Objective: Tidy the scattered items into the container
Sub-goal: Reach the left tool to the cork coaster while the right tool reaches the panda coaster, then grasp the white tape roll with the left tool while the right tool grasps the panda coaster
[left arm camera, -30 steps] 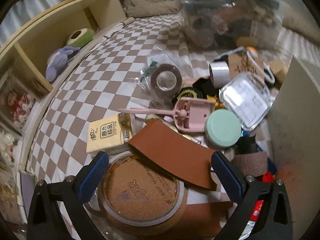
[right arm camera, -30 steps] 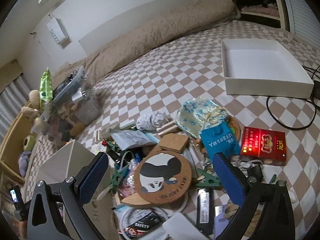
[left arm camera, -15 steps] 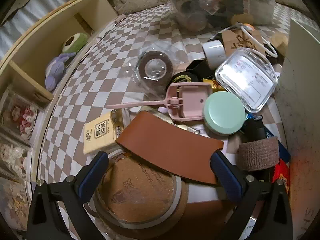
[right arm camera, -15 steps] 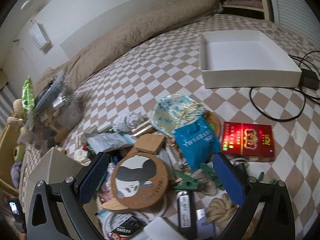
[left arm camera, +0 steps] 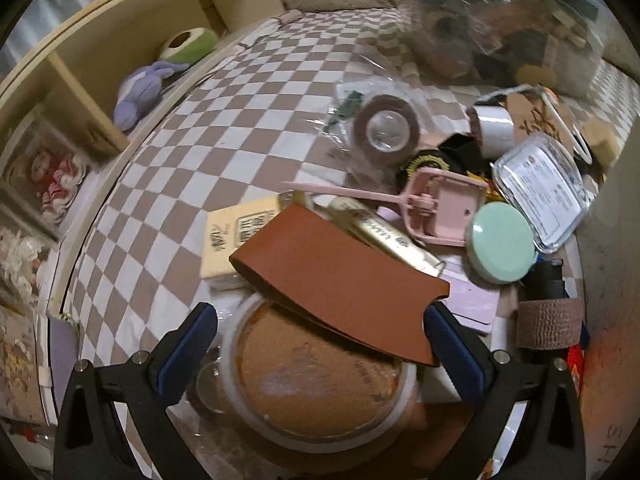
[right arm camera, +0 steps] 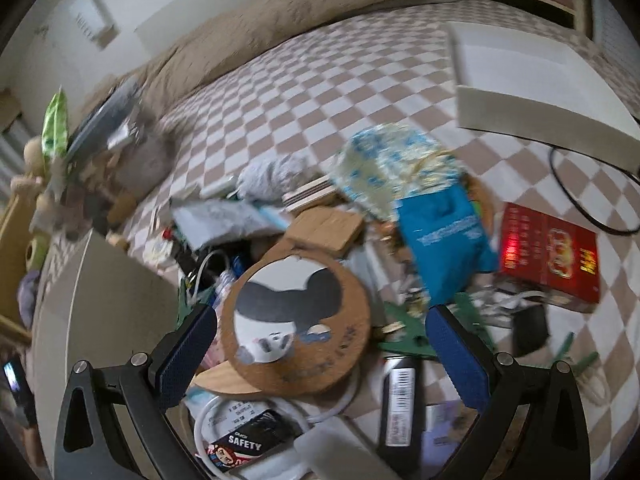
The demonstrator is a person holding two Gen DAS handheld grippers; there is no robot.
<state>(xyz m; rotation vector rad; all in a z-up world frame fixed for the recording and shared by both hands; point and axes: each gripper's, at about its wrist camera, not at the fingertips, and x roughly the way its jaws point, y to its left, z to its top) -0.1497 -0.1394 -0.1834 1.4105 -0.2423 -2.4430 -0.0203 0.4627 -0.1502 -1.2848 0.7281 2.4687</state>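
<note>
Scattered items lie heaped on a checkered bed cover. My left gripper (left arm camera: 320, 354) is open above a cork-lidded round jar (left arm camera: 320, 376) and a brown leather sleeve (left arm camera: 340, 284). Beyond these lie a pink plastic tool (left arm camera: 436, 210), a mint round lid (left arm camera: 502, 242) and a tape roll (left arm camera: 386, 128). My right gripper (right arm camera: 320, 354) is open over a round panda cork coaster (right arm camera: 298, 312). A blue pouch (right arm camera: 444, 248), a red box (right arm camera: 550, 256) and a floral pouch (right arm camera: 396, 164) lie further on. The white open box (right arm camera: 528, 68) sits at the far right.
A wooden shelf (left arm camera: 120, 48) with soft toys borders the bed on the left. A clear bag of items (left arm camera: 500, 28) lies at the back. A tall pale cardboard wall (right arm camera: 104, 320) stands left of the pile. A black cable (right arm camera: 584, 200) runs near the white box.
Both grippers have shifted over the pile; the right view is now motion-blurred and closer to the panda coaster. The left view has swung slightly, with the leather sleeve nearer centre. Both stay open.
</note>
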